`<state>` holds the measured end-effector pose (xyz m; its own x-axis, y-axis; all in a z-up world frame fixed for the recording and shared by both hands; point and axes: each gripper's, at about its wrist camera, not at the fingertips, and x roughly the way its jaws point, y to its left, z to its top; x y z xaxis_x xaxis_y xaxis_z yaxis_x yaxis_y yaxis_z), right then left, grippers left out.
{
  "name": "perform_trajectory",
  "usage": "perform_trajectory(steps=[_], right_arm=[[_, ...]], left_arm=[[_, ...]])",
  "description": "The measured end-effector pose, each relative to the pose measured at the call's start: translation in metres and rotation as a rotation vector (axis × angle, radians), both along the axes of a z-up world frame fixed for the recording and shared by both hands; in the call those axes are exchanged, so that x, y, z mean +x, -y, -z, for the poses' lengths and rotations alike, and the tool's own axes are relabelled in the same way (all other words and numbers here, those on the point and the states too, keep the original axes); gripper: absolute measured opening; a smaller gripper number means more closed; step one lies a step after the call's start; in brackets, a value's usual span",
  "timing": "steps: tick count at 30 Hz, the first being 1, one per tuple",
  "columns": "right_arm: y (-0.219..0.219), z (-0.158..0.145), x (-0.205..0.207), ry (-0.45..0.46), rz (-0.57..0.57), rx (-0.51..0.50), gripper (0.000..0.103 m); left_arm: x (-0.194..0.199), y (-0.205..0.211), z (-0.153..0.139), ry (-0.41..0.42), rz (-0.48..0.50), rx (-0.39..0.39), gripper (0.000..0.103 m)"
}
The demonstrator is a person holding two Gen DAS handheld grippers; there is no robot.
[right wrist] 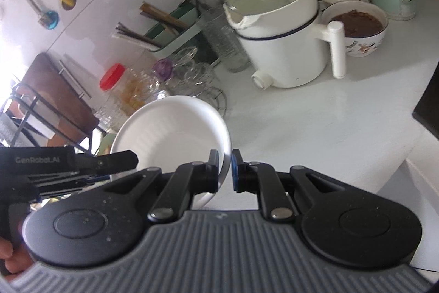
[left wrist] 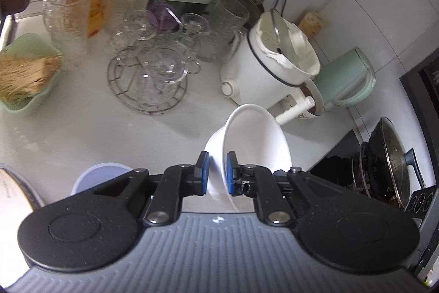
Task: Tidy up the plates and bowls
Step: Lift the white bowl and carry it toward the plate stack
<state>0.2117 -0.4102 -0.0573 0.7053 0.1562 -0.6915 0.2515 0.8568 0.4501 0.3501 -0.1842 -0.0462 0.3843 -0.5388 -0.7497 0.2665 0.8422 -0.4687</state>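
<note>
My left gripper is shut on the rim of a white bowl, held tilted above the white counter. My right gripper is shut on the rim of a white bowl, also held above the counter. The left gripper's body shows at the left of the right wrist view, next to that bowl. A pale blue plate or lid lies below the left gripper. A patterned bowl of brown food stands behind the pot.
A white electric pot with a side handle stands at the back right, a mint kettle behind it. Glass jars and cups on a wire rack fill the back left. A green dish sits left; a wok right.
</note>
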Motion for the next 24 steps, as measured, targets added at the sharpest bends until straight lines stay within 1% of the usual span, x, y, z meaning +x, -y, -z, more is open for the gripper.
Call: perform_trajectory(steps=[6, 8, 10, 12, 15, 18, 24], right_arm=[[-0.024, -0.002, 0.009, -0.021, -0.061, -0.017, 0.014], [-0.032, 0.001, 0.012, -0.030, -0.085, -0.034, 0.014], [-0.036, 0.007, 0.014, -0.056, -0.093, -0.025, 0.014], [-0.040, 0.012, 0.016, -0.071, -0.104, -0.011, 0.014], [-0.049, 0.016, 0.018, -0.081, -0.131, -0.032, 0.014], [-0.057, 0.025, 0.022, -0.106, -0.157, -0.045, 0.014], [-0.074, 0.039, 0.028, -0.146, -0.208, -0.055, 0.015]], left_arm=[[-0.004, -0.025, 0.000, 0.021, -0.039, 0.012, 0.014], [-0.005, -0.033, 0.006, 0.006, -0.060, 0.004, 0.014], [-0.006, -0.040, 0.013, -0.011, -0.078, 0.000, 0.014], [-0.010, -0.046, 0.018, -0.012, -0.094, 0.002, 0.014], [-0.015, -0.054, 0.027, -0.009, -0.114, 0.001, 0.014], [-0.016, -0.056, 0.041, -0.023, -0.121, 0.040, 0.014], [-0.021, -0.070, 0.060, -0.044, -0.150, 0.080, 0.014]])
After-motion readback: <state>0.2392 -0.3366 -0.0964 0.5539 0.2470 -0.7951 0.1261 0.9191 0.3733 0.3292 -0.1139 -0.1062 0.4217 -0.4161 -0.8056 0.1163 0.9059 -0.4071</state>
